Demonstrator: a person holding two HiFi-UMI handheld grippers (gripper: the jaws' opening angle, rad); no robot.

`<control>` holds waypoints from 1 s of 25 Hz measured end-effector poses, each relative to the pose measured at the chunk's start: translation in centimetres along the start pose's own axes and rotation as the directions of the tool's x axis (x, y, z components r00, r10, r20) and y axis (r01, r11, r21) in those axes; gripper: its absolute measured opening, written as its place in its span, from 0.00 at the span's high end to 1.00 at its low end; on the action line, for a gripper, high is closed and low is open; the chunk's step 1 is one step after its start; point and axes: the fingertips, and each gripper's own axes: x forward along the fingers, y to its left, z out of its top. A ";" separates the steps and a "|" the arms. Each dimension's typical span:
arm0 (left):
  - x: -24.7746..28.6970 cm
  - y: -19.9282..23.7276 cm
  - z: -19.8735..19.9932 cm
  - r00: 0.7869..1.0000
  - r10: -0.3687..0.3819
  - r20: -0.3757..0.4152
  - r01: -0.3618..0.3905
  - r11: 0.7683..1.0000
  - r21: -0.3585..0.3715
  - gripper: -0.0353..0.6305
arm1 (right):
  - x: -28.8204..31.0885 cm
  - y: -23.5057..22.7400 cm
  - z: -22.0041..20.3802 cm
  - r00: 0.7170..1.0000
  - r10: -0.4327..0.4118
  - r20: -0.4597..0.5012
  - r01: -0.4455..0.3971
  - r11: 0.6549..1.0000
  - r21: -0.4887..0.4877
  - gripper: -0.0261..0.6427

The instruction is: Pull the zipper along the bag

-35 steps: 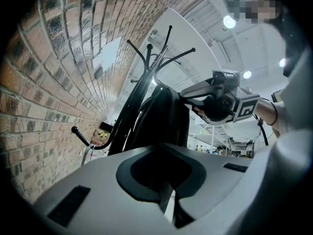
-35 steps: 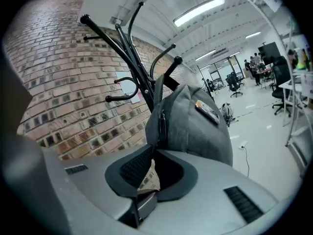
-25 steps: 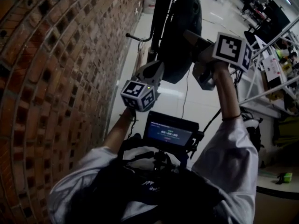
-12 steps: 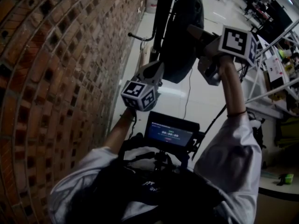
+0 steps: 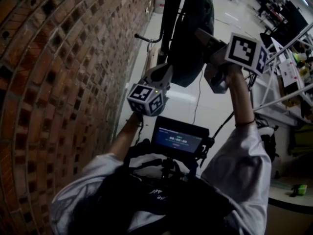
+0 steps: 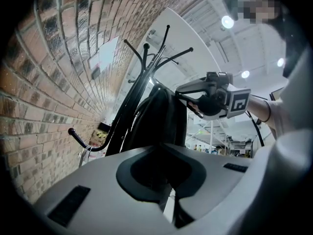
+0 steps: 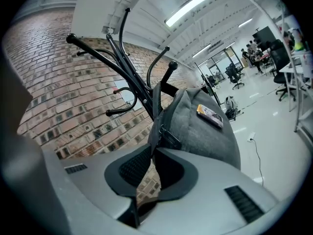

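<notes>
A dark grey bag [image 5: 190,38] hangs from a black coat rack [image 5: 171,13] beside the brick wall. My left gripper [image 5: 168,71] is at the bag's lower edge. In the left gripper view its jaws [image 6: 164,153] are pinched on the bag's dark fabric [image 6: 159,116]. My right gripper [image 5: 198,33] reaches the bag's right side, higher up. In the right gripper view a thin black zipper pull [image 7: 161,133] runs down from the bag [image 7: 200,131] into the tips of my right gripper [image 7: 152,150], which close on it. Brick shows through the gap behind the tips.
The brick wall [image 5: 58,82] stands close on the left. A small screen [image 5: 178,138] is mounted at the person's chest. White shelving [image 5: 288,82] and desks fill the right side. A curved rack hook [image 5: 146,39] juts out near the bag. A cable [image 5: 196,99] trails on the floor.
The right gripper rose a little and then settled back near where it was. The left gripper and the bag have hardly moved.
</notes>
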 end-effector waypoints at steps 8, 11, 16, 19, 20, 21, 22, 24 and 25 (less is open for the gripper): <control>-0.8 -0.1 0.2 0.999 0.042 0.006 -0.042 0.999 0.015 0.94 | -1.5 -0.6 -2.0 1.000 -0.018 0.017 0.019 0.996 -0.092 0.90; -1.0 -0.5 0.3 0.998 0.063 0.014 -0.064 0.998 0.020 0.94 | -2.8 -1.7 -3.7 1.000 -0.017 0.022 0.019 0.995 -0.099 0.90; -1.3 -2.1 0.2 0.995 0.097 0.029 -0.098 0.995 0.023 0.94 | -6.5 -4.7 -6.1 0.996 0.011 0.084 -0.002 0.994 -0.106 0.95; -1.6 -3.6 -0.1 0.991 0.132 0.035 -0.133 0.991 0.028 0.94 | -9.0 -7.8 -8.6 0.996 -0.028 0.088 0.040 0.989 -0.140 0.95; -1.7 -4.2 -0.3 0.989 0.146 0.036 -0.147 0.989 0.027 0.94 | -10.0 -8.9 -9.6 0.995 -0.048 0.083 0.060 0.986 -0.154 0.95; -1.9 -4.9 -0.5 0.986 0.160 0.037 -0.161 0.987 0.026 0.94 | -10.9 -9.8 -10.6 0.995 -0.062 0.076 0.074 0.983 -0.165 0.97; -2.1 -5.5 -0.8 0.984 0.177 0.037 -0.178 0.984 0.027 0.94 | -11.6 -10.6 -11.7 0.996 -0.065 0.067 0.075 0.982 -0.172 0.97; -2.8 -6.6 -1.1 0.975 0.217 0.041 -0.219 0.975 0.037 0.94 | -12.5 -11.7 -13.5 0.999 -0.031 0.044 0.038 0.985 -0.168 0.97; -3.2 -7.1 -1.2 0.970 0.240 0.046 -0.242 0.969 0.044 0.94 | -12.9 -11.9 -14.2 0.999 -0.003 0.035 0.009 0.987 -0.160 0.97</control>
